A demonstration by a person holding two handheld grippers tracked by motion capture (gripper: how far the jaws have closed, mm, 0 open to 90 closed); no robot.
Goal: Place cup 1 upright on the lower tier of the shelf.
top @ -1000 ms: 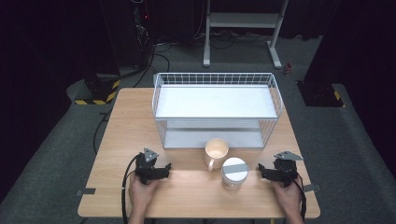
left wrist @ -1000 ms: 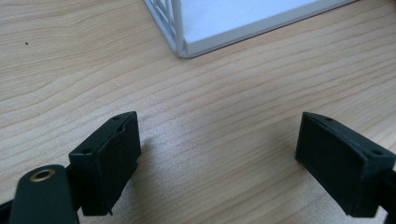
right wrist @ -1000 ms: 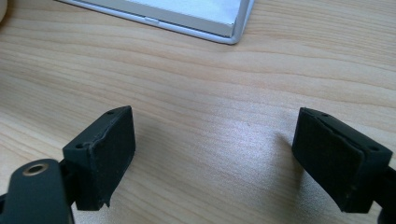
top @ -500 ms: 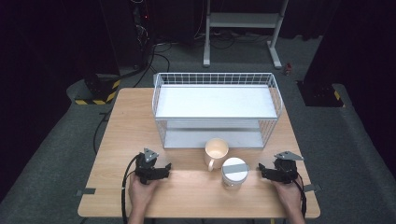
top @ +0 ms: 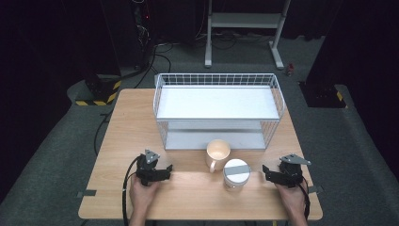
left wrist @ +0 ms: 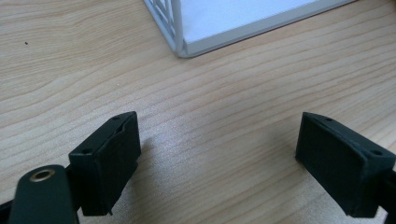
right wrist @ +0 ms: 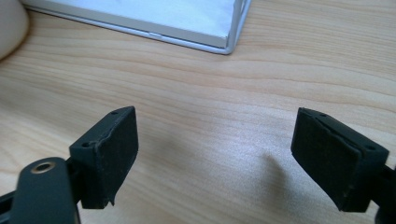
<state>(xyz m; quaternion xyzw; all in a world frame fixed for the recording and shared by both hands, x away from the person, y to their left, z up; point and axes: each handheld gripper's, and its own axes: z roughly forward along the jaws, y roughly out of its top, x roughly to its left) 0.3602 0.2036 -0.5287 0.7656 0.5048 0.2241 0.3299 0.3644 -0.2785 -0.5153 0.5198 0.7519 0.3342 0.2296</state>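
A cream mug (top: 218, 153) stands on the wooden table (top: 136, 122) just in front of a white two-shelf wire rack (top: 219, 101). Right of the mug stands a white round container (top: 236, 172) with a grey-striped lid. My left gripper (top: 163, 170) rests on the table left of the mug, open, with bare wood between its jaws (left wrist: 219, 154). The rack's front corner (left wrist: 187, 44) lies ahead of it. At the right of the container my right gripper (top: 269, 173) rests open, nothing between its jaws (right wrist: 215, 154). The rack's lower shelf (right wrist: 163, 18) and the mug's side (right wrist: 9, 23) lie beyond it.
Both rack shelves are bare. A person's hands come in from the table's front edge. Dark floor surrounds the table, with cables at the left and a metal stand (top: 244, 21) at the back.
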